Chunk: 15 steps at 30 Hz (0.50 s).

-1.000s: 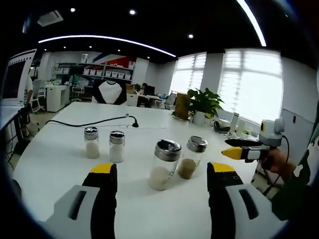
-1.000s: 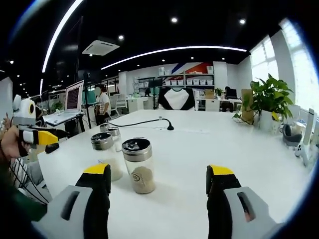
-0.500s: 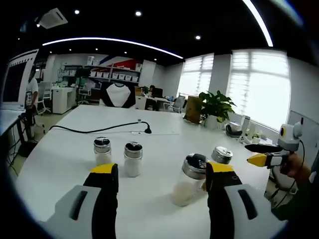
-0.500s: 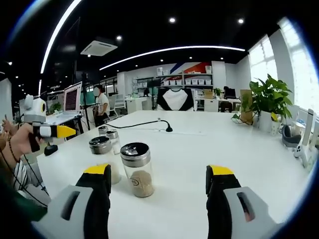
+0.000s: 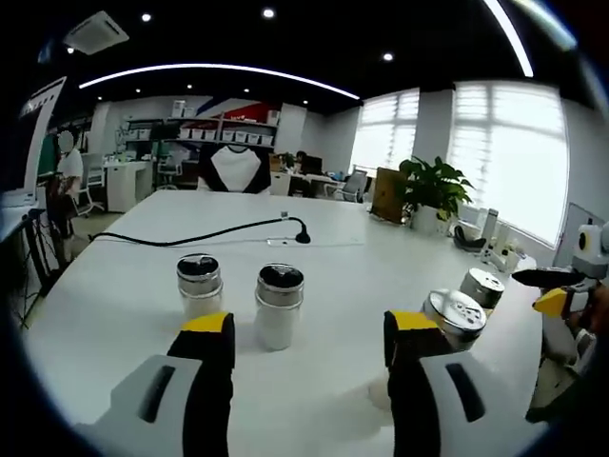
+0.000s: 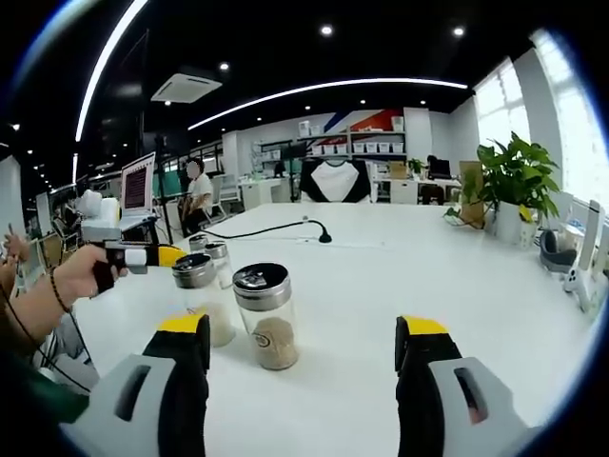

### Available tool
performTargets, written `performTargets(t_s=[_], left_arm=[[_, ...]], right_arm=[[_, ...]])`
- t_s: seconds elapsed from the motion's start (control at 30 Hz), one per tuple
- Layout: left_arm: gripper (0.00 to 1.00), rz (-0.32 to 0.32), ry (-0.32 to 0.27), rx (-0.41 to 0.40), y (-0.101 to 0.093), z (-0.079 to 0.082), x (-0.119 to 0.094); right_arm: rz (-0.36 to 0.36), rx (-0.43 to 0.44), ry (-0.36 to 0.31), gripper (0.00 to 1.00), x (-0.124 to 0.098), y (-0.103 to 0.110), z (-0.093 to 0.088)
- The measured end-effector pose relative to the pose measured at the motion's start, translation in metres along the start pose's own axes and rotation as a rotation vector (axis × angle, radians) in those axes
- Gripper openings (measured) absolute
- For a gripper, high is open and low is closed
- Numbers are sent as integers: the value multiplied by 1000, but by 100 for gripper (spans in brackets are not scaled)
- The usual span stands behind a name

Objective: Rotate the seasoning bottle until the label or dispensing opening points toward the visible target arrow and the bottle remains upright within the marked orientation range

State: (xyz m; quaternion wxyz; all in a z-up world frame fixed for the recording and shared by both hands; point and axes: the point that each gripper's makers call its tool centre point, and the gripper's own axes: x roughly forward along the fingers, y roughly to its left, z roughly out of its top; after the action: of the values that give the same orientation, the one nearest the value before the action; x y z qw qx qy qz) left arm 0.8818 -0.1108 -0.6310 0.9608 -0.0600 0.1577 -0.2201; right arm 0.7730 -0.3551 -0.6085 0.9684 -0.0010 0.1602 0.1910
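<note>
In the right gripper view, the left gripper [image 6: 169, 255] is coming in from the left with its yellow tips together, while the right gripper [image 6: 304, 345] is standing open and holding nothing. The clear glass seasoning bottle with a steel shaker lid [image 6: 264, 316] is standing upright on the white table [image 6: 381, 276], just beside the right gripper's left jaw; its small round label is too small to read. In the left gripper view, two small white-filled shakers [image 5: 238, 298] are standing beyond the left gripper's wide-open jaws.
</note>
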Motion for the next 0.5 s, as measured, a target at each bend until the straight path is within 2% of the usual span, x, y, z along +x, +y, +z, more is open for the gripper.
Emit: performTargets(t_s=[0.1, 0.3, 0.4, 0.5], left_arm=[[64, 9, -1, 8, 1, -2, 10], [62, 37, 35, 24, 6, -15, 32], [62, 67, 55, 31, 16, -20, 40], [62, 71, 57, 16, 21, -22, 48]], right_arm=[[-2, 3, 5, 81, -1, -3, -2], [-1, 22, 15, 81, -1, -4, -6], [4, 23, 19, 82, 1, -3, -6], [8, 23, 18, 82, 2, -2, -5]])
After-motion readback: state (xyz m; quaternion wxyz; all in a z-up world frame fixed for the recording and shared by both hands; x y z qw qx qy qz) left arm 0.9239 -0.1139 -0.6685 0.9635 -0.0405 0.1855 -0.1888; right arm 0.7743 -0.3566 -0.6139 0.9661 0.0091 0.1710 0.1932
